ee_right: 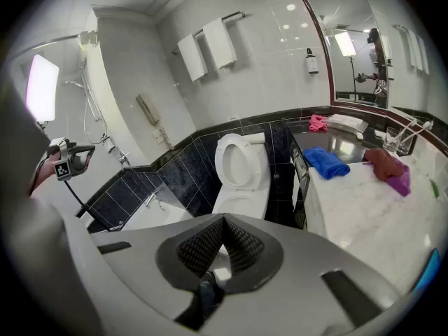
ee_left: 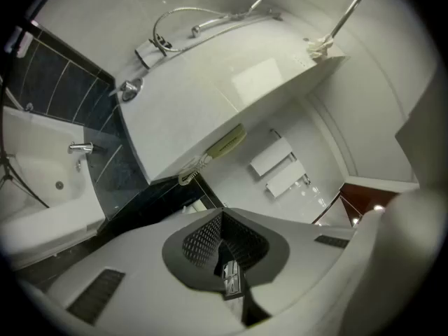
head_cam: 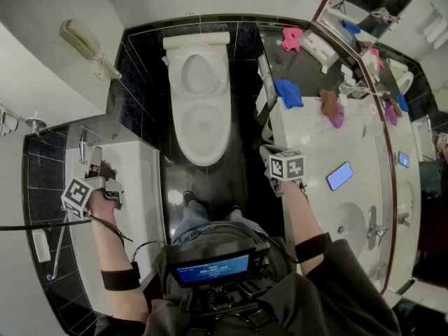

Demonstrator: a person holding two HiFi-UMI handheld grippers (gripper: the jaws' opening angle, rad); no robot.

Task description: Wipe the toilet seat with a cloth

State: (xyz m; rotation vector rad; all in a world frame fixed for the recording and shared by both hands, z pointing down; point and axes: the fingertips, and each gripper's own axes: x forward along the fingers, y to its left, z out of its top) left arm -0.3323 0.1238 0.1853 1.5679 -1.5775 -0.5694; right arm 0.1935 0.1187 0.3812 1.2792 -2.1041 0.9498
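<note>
Marble counter point(head_cam: 315, 142), blue cloth point(head_cam: 288, 93), brown cloth point(head_cam: 327, 101), phone point(head_cam: 340, 176)

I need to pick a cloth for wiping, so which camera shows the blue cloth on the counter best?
The right gripper view: the blue cloth lies large and unobstructed at the corner of the counter. The head view shows it smaller, from above. The left gripper view does not show it.

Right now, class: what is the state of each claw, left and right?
Left claw: closed, holding nothing.
Right claw: closed, holding nothing.
</note>
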